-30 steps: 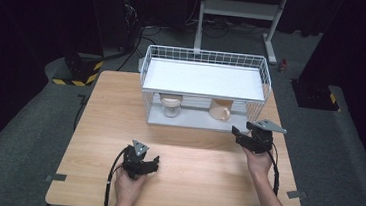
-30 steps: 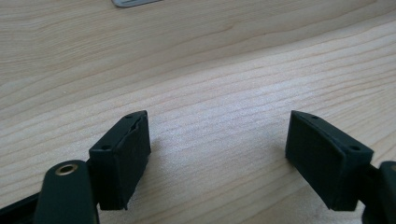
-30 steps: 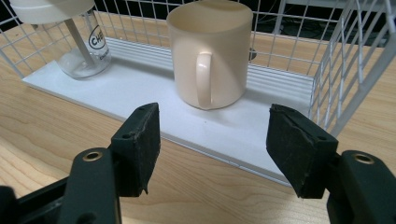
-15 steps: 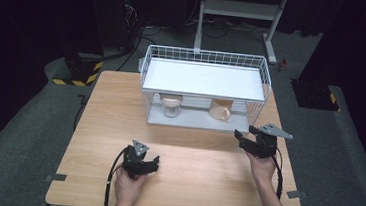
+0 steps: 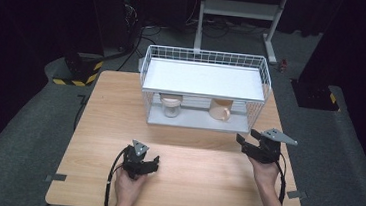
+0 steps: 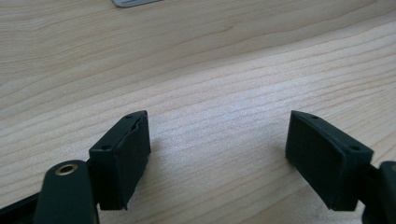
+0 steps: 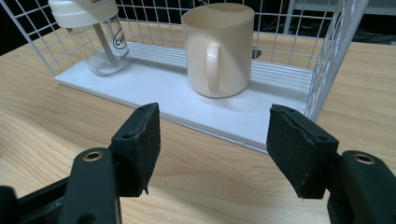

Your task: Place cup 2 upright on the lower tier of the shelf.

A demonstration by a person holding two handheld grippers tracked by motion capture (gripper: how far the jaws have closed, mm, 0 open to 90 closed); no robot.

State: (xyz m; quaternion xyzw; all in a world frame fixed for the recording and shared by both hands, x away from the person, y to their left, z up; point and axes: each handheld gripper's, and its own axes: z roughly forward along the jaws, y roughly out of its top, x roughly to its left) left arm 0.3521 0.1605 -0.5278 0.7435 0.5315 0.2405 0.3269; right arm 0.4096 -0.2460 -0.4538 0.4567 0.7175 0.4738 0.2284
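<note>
Right tool (image 5: 244, 140) hovers above the worktop (image 5: 103, 126) at the near right corner of the white wire rack (image 5: 204, 81), jaws parted wide with nothing between them. In the right gripper view the cream mug (image 7: 218, 49) stands upright on the rack's bottom shelf, handle facing the tool, well apart from its pads. A clear bottle (image 7: 93, 35) with a white cap stands left of the mug. Left tool (image 5: 150, 164) rests near the worktop's near edge, jaws apart over bare wood, holding nothing.
</note>
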